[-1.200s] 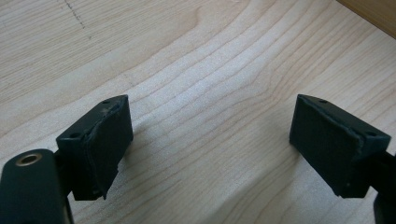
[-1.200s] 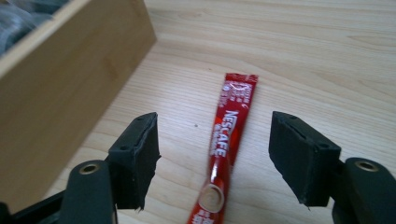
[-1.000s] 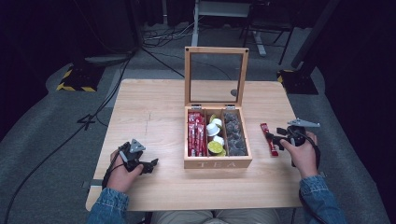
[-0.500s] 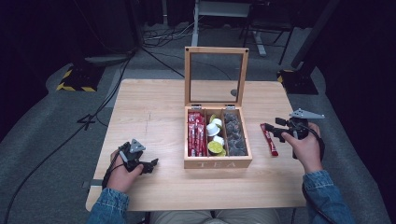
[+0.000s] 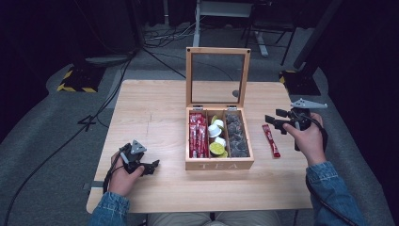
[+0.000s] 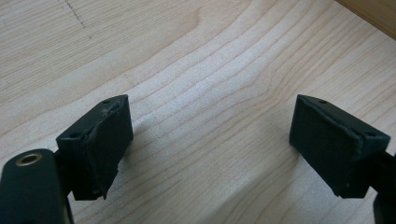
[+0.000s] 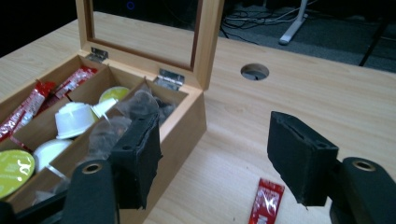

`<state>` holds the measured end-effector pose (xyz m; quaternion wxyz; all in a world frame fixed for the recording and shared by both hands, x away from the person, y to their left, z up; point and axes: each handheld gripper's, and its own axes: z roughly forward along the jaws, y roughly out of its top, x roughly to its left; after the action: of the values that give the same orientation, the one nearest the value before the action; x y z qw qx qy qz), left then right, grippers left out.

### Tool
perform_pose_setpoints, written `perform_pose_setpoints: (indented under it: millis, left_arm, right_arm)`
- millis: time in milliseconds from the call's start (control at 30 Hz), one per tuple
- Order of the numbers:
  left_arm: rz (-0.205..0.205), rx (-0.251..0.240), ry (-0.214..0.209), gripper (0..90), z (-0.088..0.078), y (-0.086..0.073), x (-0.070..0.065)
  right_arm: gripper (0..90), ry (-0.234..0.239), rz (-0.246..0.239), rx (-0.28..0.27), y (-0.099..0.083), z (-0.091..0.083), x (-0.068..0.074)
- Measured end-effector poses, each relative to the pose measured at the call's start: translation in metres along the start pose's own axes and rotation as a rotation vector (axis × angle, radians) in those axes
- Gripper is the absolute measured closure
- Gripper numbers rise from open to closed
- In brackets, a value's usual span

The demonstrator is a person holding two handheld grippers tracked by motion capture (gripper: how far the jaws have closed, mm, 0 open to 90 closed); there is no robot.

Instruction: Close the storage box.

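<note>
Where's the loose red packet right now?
In the high view, the red packet lies flat on the table, just right of the tea box, below the open right tongs.

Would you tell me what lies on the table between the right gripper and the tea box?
In the high view, a red sachet lies on the table between the right gripper and tea box.

The table [image 5: 155, 113] is bright, lit from above; the room behind it is dark. Soft shadows lie under the jaws. The near jaws look slightly blurred.
</note>
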<state>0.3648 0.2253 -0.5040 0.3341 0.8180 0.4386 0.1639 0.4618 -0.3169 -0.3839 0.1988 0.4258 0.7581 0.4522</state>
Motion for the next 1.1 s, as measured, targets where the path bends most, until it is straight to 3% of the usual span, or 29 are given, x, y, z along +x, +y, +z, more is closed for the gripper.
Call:
perform_pose_setpoints:
  millis: [133,400,633,833,1100]
  left_arm:
    - [0.002,0.002,0.003,14.0,0.000,0.000,0.000]
    - [-0.001,-0.001,0.004,14.3,0.000,0.000,0.000]
    - [-0.001,0.000,0.004,14.3,0.000,0.000,0.000]
    - [0.000,0.000,0.004,14.3,0.000,0.000,0.000]
    - [0.005,0.001,0.003,14.2,0.000,0.000,0.000]
  right_arm:
    - [35.9,0.024,-0.024,-0.009,0.021,0.004,-0.002]
    - [36.0,0.027,-0.056,-0.050,0.062,0.008,-0.005]
    - [36.6,0.029,-0.069,-0.050,0.084,0.019,-0.006]
    - [36.6,0.037,-0.051,-0.081,0.102,0.028,-0.007]
    - [36.7,0.047,-0.069,-0.101,0.127,0.048,-0.010]
